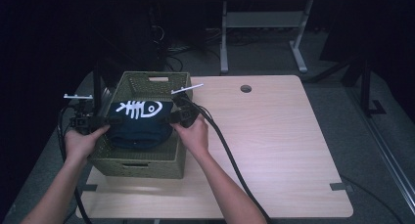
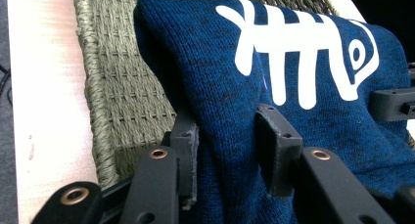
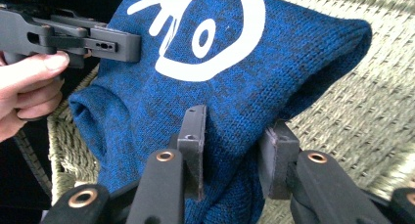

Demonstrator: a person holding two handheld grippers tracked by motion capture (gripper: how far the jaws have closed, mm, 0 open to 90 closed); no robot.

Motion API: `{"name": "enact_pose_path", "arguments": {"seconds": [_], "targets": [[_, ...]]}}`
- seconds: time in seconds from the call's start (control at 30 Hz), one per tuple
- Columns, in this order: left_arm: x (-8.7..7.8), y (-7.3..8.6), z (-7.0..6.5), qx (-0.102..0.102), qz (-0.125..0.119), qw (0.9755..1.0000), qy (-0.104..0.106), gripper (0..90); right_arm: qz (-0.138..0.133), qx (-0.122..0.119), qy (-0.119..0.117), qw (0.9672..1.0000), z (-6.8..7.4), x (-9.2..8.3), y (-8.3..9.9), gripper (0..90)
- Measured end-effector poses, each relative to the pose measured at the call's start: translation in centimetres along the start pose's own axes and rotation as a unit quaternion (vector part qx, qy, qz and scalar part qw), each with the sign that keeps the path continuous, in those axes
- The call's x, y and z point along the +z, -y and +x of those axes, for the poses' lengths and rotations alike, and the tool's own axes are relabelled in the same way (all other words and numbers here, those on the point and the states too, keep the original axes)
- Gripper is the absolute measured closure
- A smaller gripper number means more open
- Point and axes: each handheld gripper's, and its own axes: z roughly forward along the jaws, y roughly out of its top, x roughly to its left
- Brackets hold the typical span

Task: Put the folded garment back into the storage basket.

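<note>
You hold a folded blue knit garment (image 1: 139, 123) over the open top of a woven olive basket (image 1: 142, 163), which sits at about nine o'clock on the light wooden table (image 1: 274, 136), close to its left edge. The cloth is a deep blue flecked with darker thread, its ribs of knit plain to see in both gripper views, and it carries a bold white fish-skeleton print (image 1: 139, 108): a spine with crossing ribs and a rounded head with a ringed eye. From the high view the print lies at twelve o'clock on the bundle, head pointing to three o'clock.

Your left gripper (image 1: 105, 120) comes in at nine o'clock of the garment, your right gripper (image 1: 172, 118) at three o'clock. In the left gripper view a bunched fold of the knit (image 2: 230, 136) stands between the two black jaws, their pads against the cloth on either side. In the right gripper view the same holds: a thick fold (image 3: 230, 136) sits pinched between the jaws, with the basket's weave (image 3: 352, 111) behind it at three o'clock. Your other hand (image 3: 27, 94) and its gripper show at ten o'clock of that view
</note>
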Motion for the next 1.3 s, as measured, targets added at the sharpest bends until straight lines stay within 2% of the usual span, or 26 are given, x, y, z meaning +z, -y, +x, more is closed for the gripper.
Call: {"name": "enact_pose_path", "arguments": {"seconds": [0.3, 0.37, 0.47, 0.53, 0.6, 0.63, 0.67, 0.87, 1.0, 1.03, 1.1, 1.2, 1.3], "targets": [[0.3, -0.1, -0.1, 0.001, 0.003, 1.0000, -0.002, 63.5, -0.001, -0.007, 0.011, 0.9999, 0.3, -0.2, 0.1, 67.0], [0.4, -0.2, -0.1, 0.005, 0.003, 0.9999, -0.009, 62.1, 0.001, -0.016, 0.020, 0.9997, 0.5, -0.3, 0.1, 65.4], [0.3, -0.2, -0.1, 0.007, -0.010, 0.9995, -0.029, 56.6, 0.000, -0.026, 0.038, 0.9989, 0.6, -0.6, 0.1, 60.5], [0.2, -0.3, 0.0, 0.001, -0.010, 0.9996, -0.027, 57.6, -0.011, -0.030, 0.045, 0.9985, 0.7, -1.1, 0.0, 60.2], [0.2, -0.3, -0.1, 0.004, -0.014, 0.9995, -0.027, 59.6, -0.015, -0.031, 0.044, 0.9984, 0.7, -1.3, -0.1, 59.1], [0.2, -0.4, -0.1, 0.005, -0.016, 0.9995, -0.027, 59.6, -0.015, -0.035, 0.062, 0.9974, 0.8, -1.6, -0.3, 56.7], [0.1, -0.4, -0.2, 0.006, -0.017, 0.9995, -0.026, 59.5, -0.018, -0.038, 0.064, 0.9971, 0.8, -1.8, -0.3, 56.7], [-0.3, -0.6, -0.5, 0.007, -0.029, 0.9994, -0.016, 59.4, -0.017, -0.035, 0.049, 0.9981, 0.5, -2.5, -0.5, 56.8], [-0.6, -0.5, -0.7, 0.012, -0.034, 0.9993, -0.012, 59.4, -0.024, -0.032, 0.039, 0.9984, 0.4, -2.9, -0.6, 57.1], [-0.6, -0.5, -0.8, 0.011, -0.037, 0.9992, -0.011, 59.4, -0.028, -0.031, 0.030, 0.9987, 0.4, -3.2, -0.6, 57.0], [-0.7, -0.5, -0.9, 0.008, -0.044, 0.9990, -0.005, 59.4, -0.029, -0.030, 0.027, 0.9987, 0.5, -3.4, -0.6, 57.0], [-0.9, -0.3, -1.5, 0.013, -0.049, 0.9987, -0.003, 59.4, -0.036, -0.031, 0.017, 0.9987, 0.6, -4.1, -0.6, 56.4], [-1.0, 0.0, -2.6, 0.021, -0.050, 0.9985, 0.004, 59.0, -0.045, -0.032, -0.003, 0.9985, 0.2, -5.2, -0.7, 54.8]]}}
